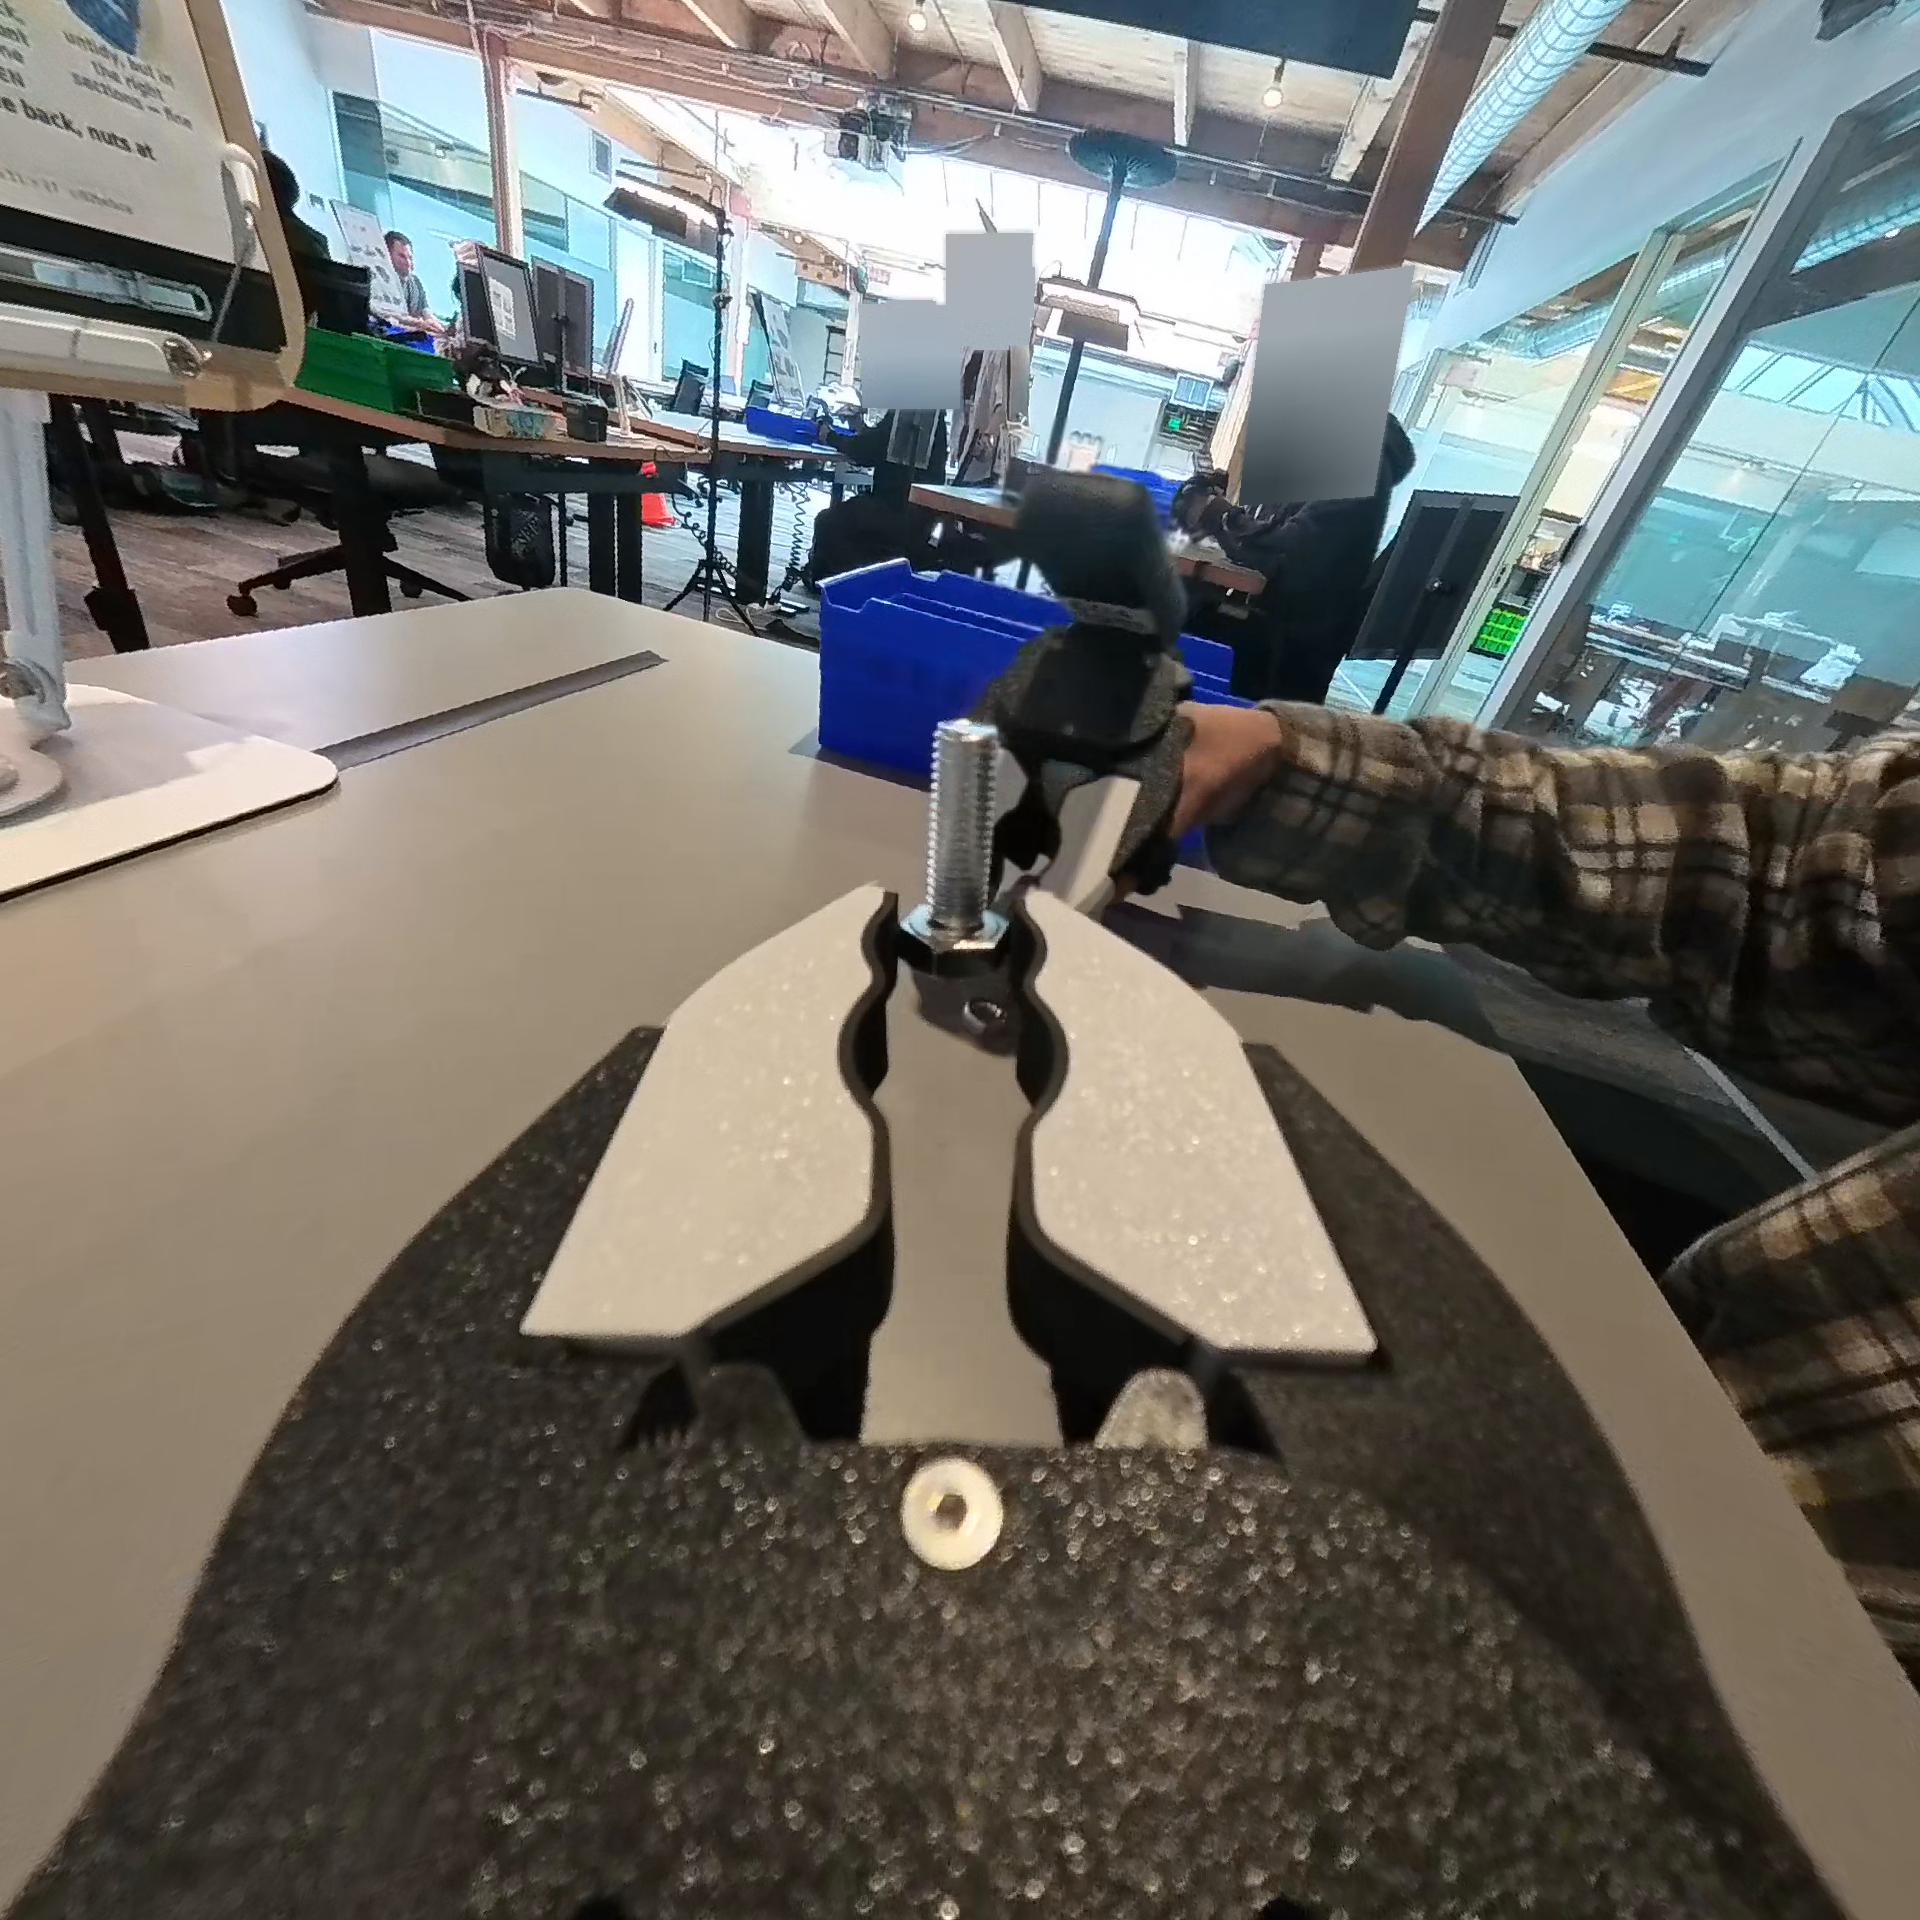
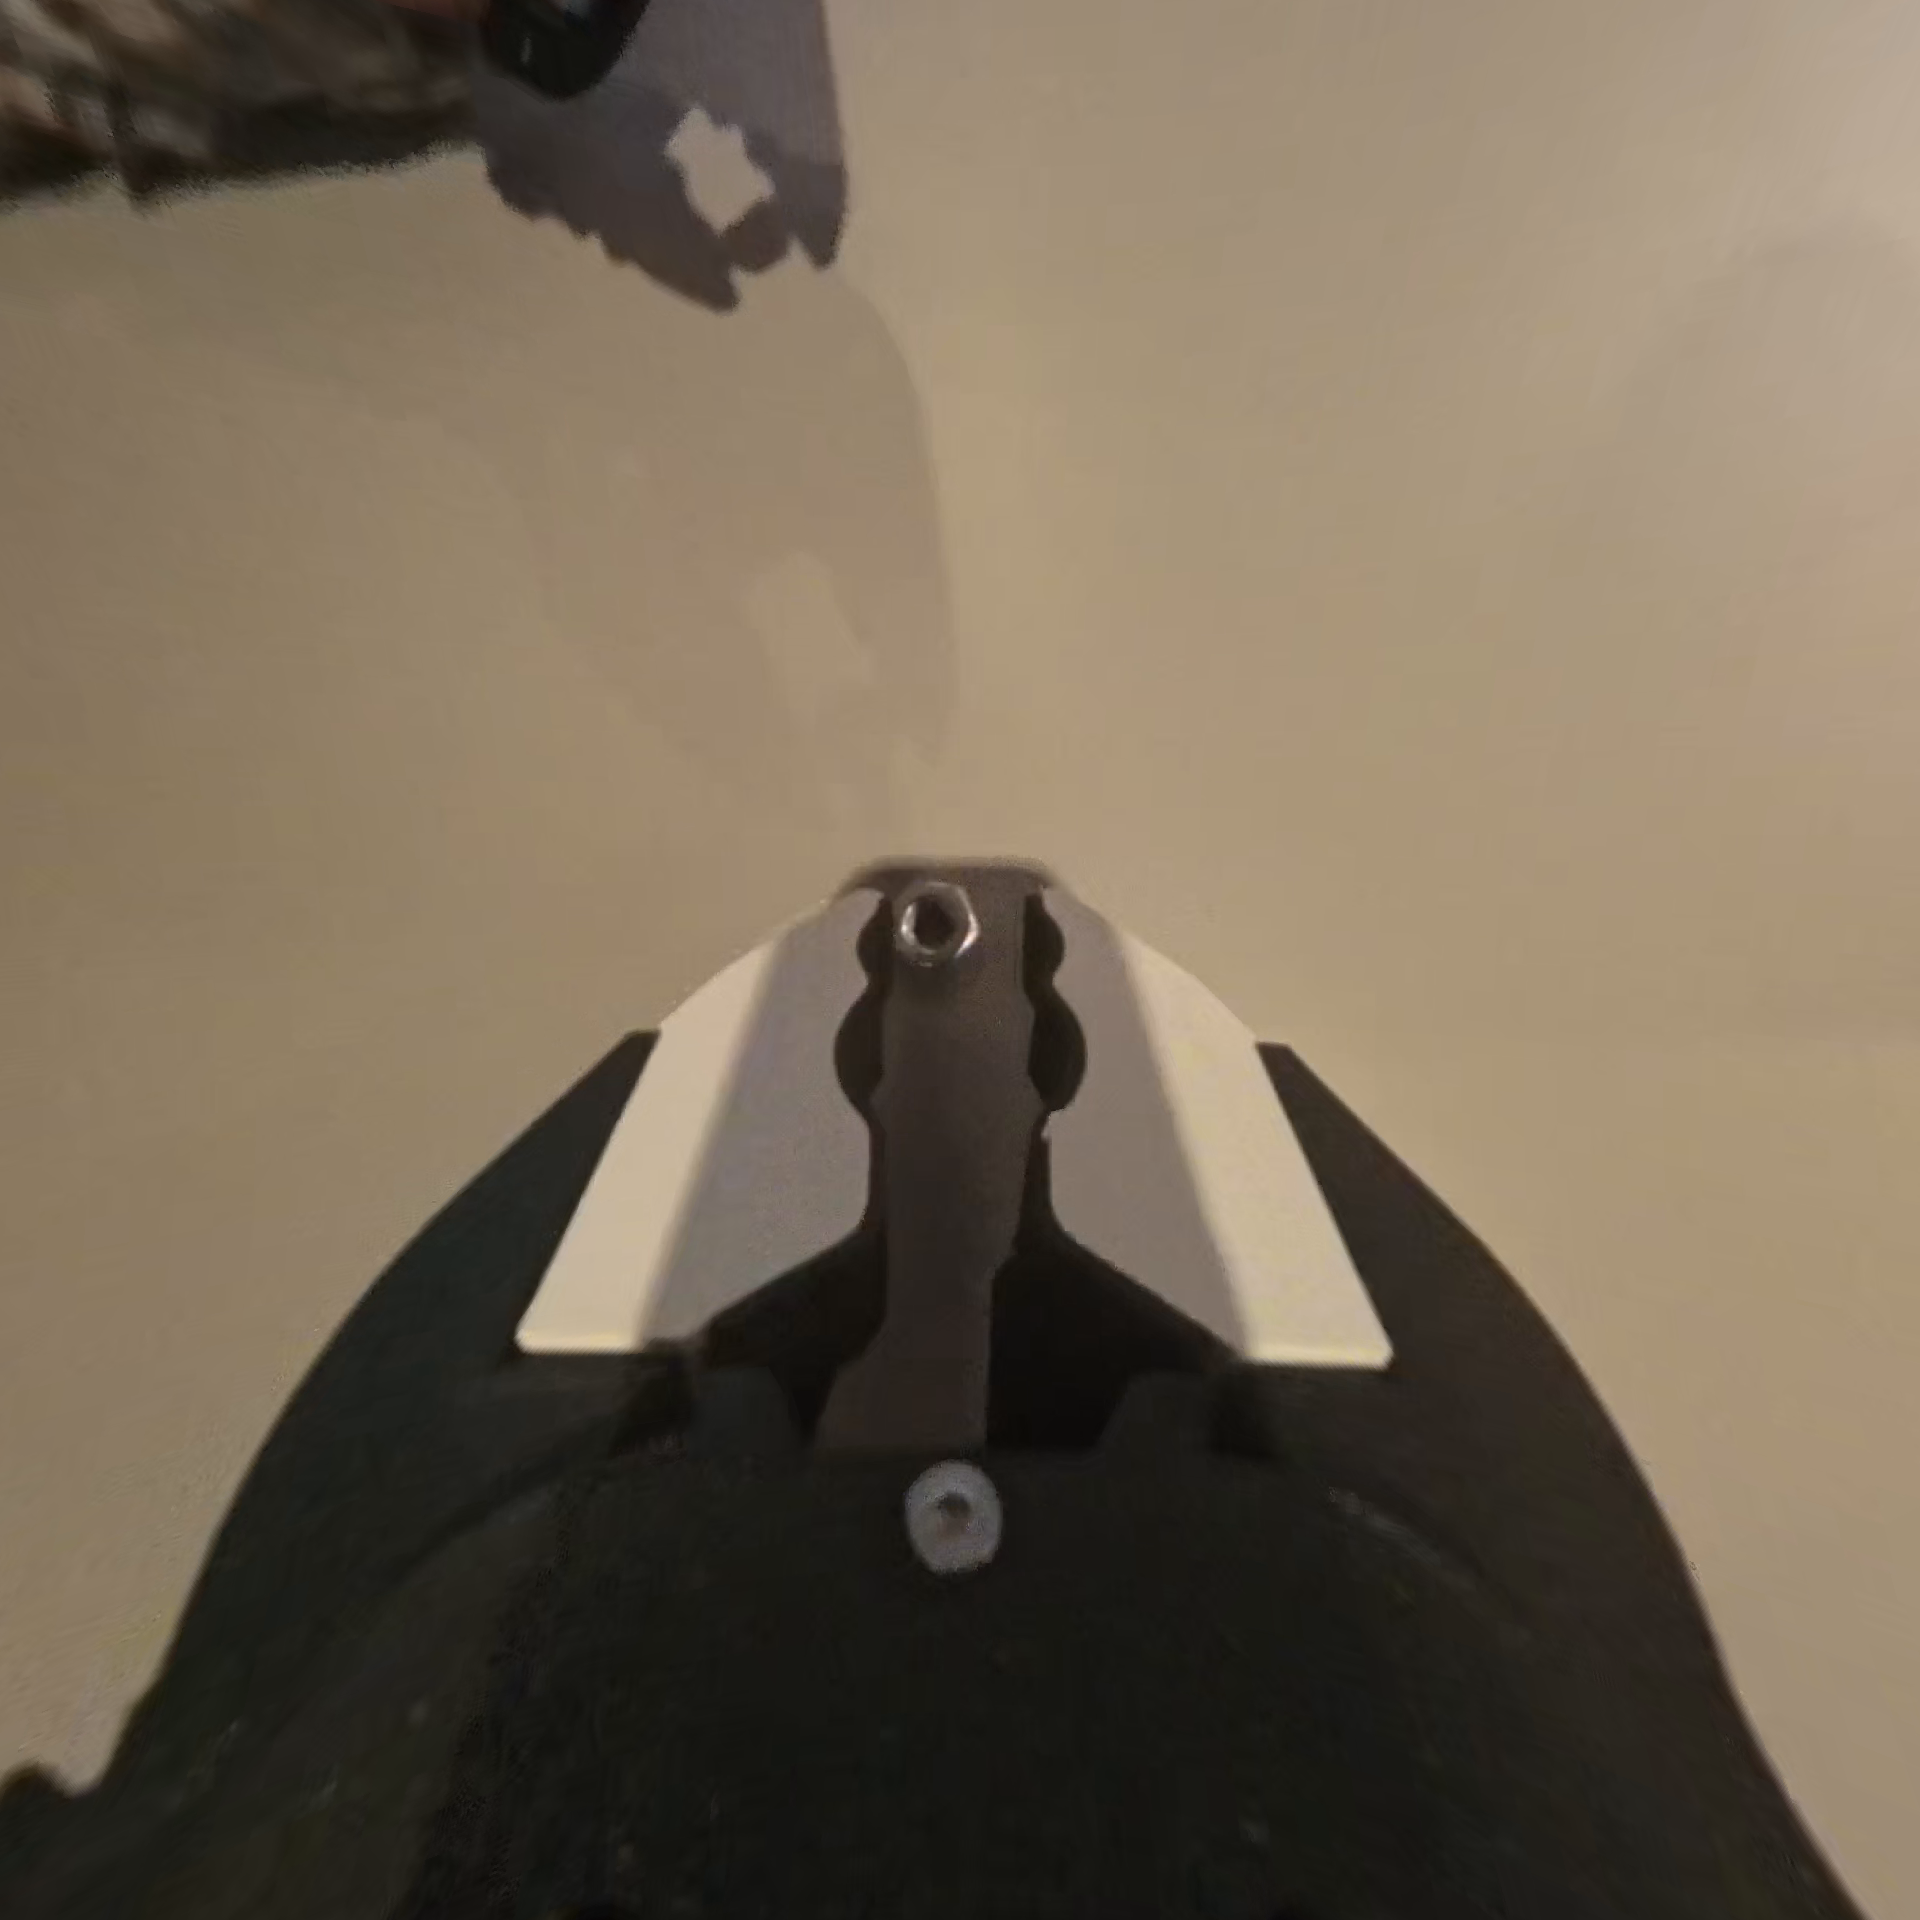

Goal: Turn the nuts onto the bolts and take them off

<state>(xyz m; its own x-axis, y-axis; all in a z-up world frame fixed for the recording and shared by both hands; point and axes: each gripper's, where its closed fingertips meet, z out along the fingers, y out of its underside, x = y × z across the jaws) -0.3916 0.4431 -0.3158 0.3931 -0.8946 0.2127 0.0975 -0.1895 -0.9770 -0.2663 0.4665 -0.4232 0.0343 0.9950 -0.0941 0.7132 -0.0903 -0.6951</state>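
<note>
I have the bolt (image 1: 962,831) standing upright, head down, pinched at its hex head between the tips of my left tool (image 1: 957,940), so the threads face up for threading. The nut (image 2: 935,924) lies flat on the bench (image 1: 436,935), between the tips of my right tool (image 2: 940,935), which points straight down with its fingers spread around it, not yet gripping. The bench is plain grey; blue bins (image 1: 914,655) sit at its far edge, an open workshop beyond.
</note>
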